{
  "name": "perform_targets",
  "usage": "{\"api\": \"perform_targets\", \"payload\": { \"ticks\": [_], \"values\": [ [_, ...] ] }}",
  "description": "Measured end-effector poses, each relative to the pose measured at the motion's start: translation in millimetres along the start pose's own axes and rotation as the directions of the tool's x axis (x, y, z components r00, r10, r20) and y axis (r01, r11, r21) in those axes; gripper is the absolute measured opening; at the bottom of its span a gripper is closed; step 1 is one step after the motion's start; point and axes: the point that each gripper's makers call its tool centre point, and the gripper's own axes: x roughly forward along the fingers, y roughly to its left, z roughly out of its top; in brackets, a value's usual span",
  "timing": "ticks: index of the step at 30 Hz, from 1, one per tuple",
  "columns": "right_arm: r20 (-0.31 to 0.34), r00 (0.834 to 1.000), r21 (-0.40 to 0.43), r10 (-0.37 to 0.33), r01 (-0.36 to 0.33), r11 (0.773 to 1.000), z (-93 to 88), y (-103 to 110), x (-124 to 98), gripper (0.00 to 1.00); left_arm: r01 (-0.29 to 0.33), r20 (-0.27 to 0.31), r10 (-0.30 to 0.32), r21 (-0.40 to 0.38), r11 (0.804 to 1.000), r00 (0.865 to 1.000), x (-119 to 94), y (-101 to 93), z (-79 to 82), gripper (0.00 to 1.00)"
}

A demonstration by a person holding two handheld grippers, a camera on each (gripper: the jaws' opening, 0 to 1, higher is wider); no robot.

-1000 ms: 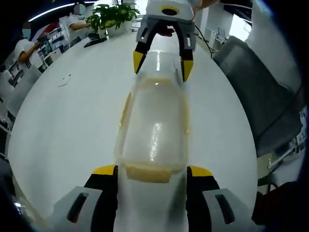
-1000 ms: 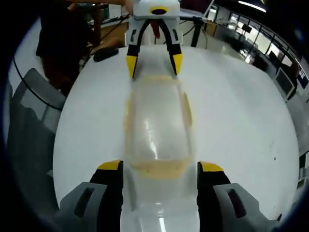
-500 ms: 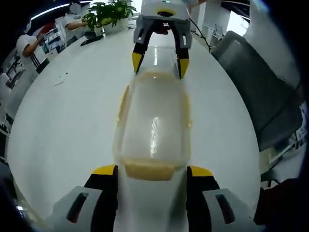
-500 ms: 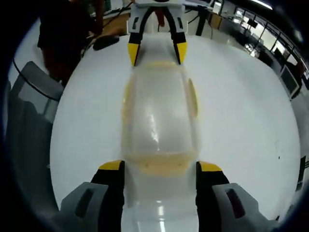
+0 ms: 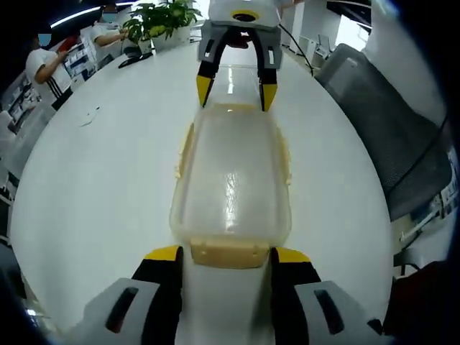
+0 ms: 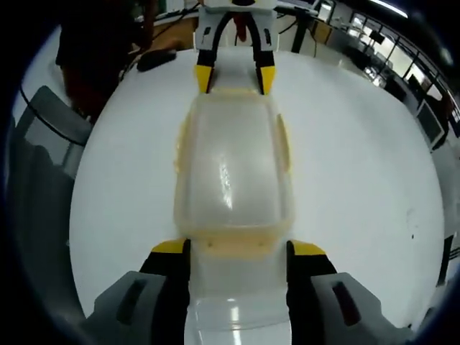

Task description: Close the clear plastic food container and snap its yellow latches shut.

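Observation:
A clear plastic container (image 5: pixel 230 180) lies lengthwise on the white table (image 5: pixel 93 187) with its lid on. Pale yellow latches stick out along its sides (image 5: pixel 185 147) and ends. My left gripper (image 5: pixel 227 255) is open at the near end, its yellow-tipped jaws on either side of the end latch (image 5: pixel 230 253). My right gripper (image 5: pixel 235 90) stands open at the far end, facing me. In the right gripper view the same container (image 6: pixel 233 165) runs from my right gripper (image 6: pixel 238 248), open around its end latch (image 6: pixel 237 246), to the left gripper (image 6: pixel 235 77).
A grey chair (image 5: pixel 388 122) stands by the table's right edge, and potted plants (image 5: pixel 162 18) and seated people (image 5: pixel 43 65) are at the far left. In the right gripper view a chair (image 6: pixel 43 158) and a person in dark clothes (image 6: pixel 100 43) are on the left, beyond a black object (image 6: pixel 158 59).
Both grippers have drawn in toward the container's ends, so each end latch now sits between a pair of jaw tips. The jaws have narrowed slightly. The container lies flatter.

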Motion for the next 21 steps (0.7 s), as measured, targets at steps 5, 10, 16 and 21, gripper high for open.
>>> {"api": "perform_targets", "payload": {
  "ticks": [5,10,16,21],
  "values": [
    [-0.002,1.000,-0.011,-0.006,0.006,1.000,0.7,1.0,-1.1,0.46,-0.005,-0.001,0.005,0.001,1.000,1.000,0.2,0.3,-0.3,0.43],
    [-0.003,1.000,-0.034,-0.013,0.013,0.999,3.2,1.7,-2.0,0.45,-0.005,-0.002,0.005,0.002,1.000,1.000,0.2,0.2,-0.6,0.43],
    [-0.030,0.999,-0.028,-0.014,0.014,1.000,-0.1,-0.4,0.0,0.42,-0.002,-0.002,0.002,0.008,1.000,1.000,0.3,-0.6,0.1,0.41],
    [-0.039,0.999,-0.027,-0.022,0.021,0.999,-1.3,-3.6,0.2,0.40,-0.002,0.000,0.002,0.008,1.000,1.000,0.3,-1.4,2.1,0.41]
  ]
}}
